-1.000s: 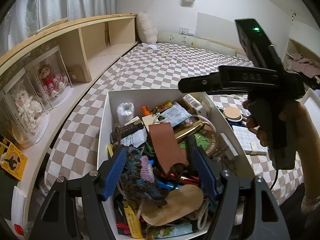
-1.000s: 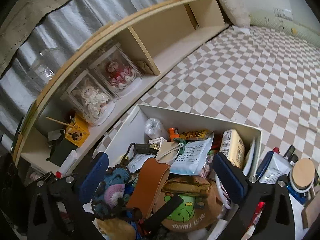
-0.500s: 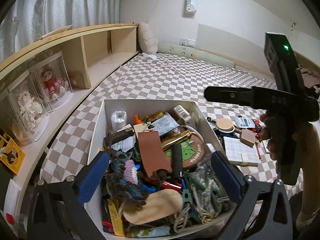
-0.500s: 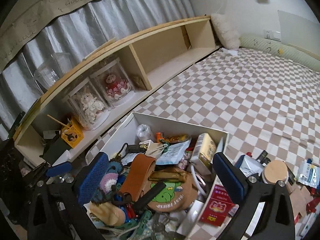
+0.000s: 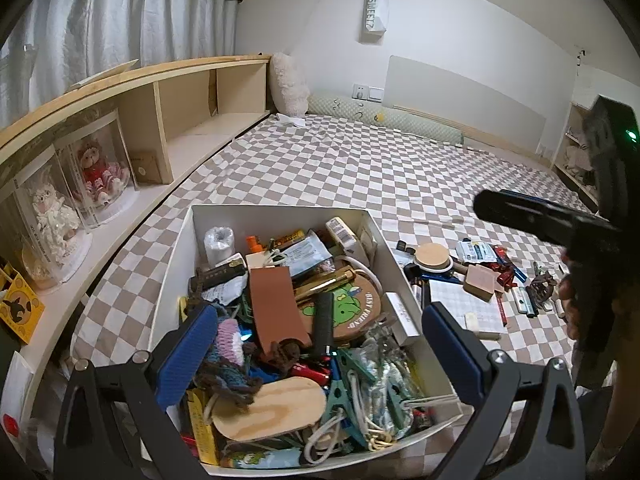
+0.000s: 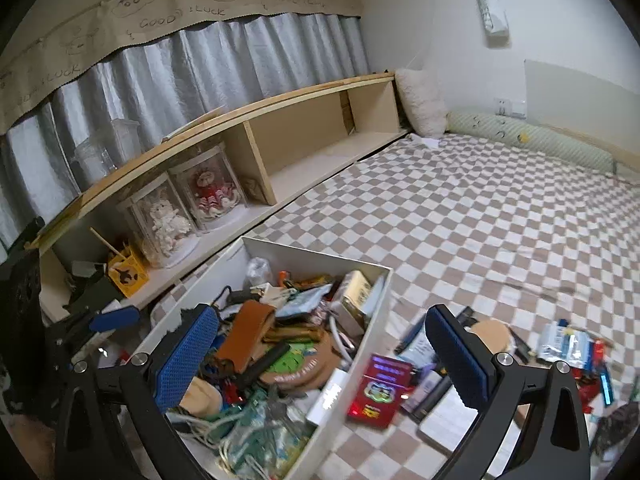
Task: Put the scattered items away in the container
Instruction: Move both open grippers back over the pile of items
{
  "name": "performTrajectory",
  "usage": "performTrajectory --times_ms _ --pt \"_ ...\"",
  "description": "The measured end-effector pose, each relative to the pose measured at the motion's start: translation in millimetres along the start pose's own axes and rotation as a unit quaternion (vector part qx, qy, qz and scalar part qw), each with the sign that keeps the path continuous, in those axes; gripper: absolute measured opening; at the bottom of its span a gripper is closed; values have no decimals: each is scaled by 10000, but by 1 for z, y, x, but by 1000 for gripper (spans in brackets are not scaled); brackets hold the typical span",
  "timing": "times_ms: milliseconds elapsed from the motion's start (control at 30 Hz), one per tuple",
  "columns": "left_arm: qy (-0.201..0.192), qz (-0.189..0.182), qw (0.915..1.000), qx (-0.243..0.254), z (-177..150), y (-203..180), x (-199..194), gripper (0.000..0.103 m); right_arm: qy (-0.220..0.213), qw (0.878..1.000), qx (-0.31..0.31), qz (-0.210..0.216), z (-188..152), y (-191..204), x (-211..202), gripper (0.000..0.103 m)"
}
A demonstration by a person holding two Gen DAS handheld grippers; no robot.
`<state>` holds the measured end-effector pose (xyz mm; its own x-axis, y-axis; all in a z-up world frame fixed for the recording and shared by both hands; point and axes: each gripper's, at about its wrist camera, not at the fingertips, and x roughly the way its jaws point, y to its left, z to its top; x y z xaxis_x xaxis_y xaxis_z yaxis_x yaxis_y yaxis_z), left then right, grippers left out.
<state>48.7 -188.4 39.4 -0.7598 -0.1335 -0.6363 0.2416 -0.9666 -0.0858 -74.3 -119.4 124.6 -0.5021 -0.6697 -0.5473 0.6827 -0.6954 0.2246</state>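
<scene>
A white box (image 5: 280, 214) on the checked bedspread is heaped with small items: a brown leather strap (image 5: 276, 304), a wooden oval (image 5: 272, 408), a frog coaster (image 5: 348, 308). My left gripper (image 5: 320, 354) hangs open over the box's near end with nothing between its pads. The right tool's black body (image 5: 552, 224), held by a hand, is at the right. My right gripper (image 6: 322, 356) stands open above the box's right wall (image 6: 360, 340). Scattered beside the box lie a red packet (image 6: 378, 390), a wooden disc (image 5: 431, 256), a notepad (image 5: 464, 306) and pens (image 5: 524, 300).
A long wooden shelf (image 5: 192, 136) runs along the left, with two dolls in clear cases (image 5: 100, 172) and a yellow box (image 6: 126, 274). Curtains hang behind it. A pillow (image 5: 288, 88) and bolster lie at the bed's far end.
The left gripper's jaws spread wide and it drew back a little from the box. The right gripper swung to the right, off the box's middle and over its right wall.
</scene>
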Motion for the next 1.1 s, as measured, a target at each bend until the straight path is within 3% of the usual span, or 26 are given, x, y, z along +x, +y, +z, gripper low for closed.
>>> performTrajectory --times_ms 500,1100 --pt "-171 -168 9997 -14 -5 -34 -8 103 -207 9971 -472 -557 -32 -11 -51 103" --pt "-178 -249 9994 133 -11 -72 4 103 -289 9952 -228 -909 -62 -53 -79 103"
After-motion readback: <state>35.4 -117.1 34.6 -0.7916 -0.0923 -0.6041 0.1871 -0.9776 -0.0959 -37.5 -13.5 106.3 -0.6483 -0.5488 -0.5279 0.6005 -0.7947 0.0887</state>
